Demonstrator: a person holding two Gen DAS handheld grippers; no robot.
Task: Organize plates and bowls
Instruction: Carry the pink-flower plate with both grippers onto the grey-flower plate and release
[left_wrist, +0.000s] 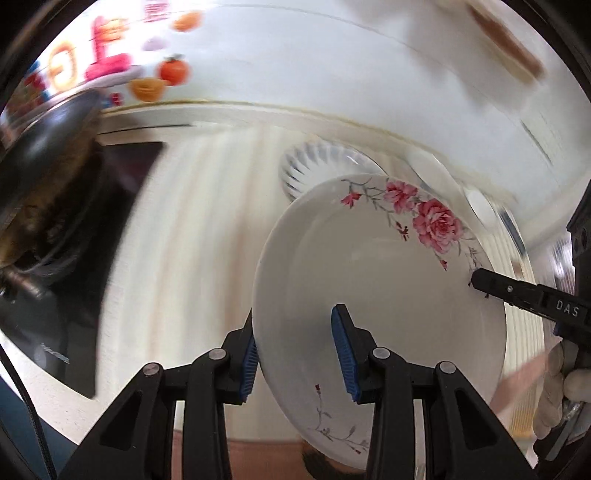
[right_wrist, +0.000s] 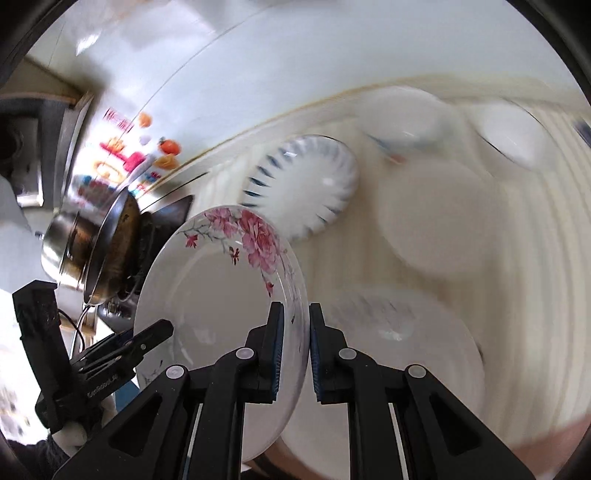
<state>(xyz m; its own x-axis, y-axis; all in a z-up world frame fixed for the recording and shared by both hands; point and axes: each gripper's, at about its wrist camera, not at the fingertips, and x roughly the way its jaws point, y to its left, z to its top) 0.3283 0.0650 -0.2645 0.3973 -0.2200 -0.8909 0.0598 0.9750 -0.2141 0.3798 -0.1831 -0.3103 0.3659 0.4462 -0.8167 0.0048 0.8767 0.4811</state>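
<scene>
Right tongs (right_wrist: 296, 350): narrowly parted, pinching rim of white round rose-patterned ceramic plate (right_wrist: 221, 295) at 3 o'clock.
Left tongs (left_wrist: 295, 354): wider apart, straddling rim at 7 o'clock; contact unclear.
Plate: tilted, above cream ribbed counter (left_wrist: 192, 229).
Risk: likely slip if either grip loosens.
Count: one blue-fluted white bowl (right_wrist: 303, 184); other white dishes too blurred to count.

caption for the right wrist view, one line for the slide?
Both grippers, right and left, hold a rose-patterned plate by its rim above a blue-striped dish.
</scene>
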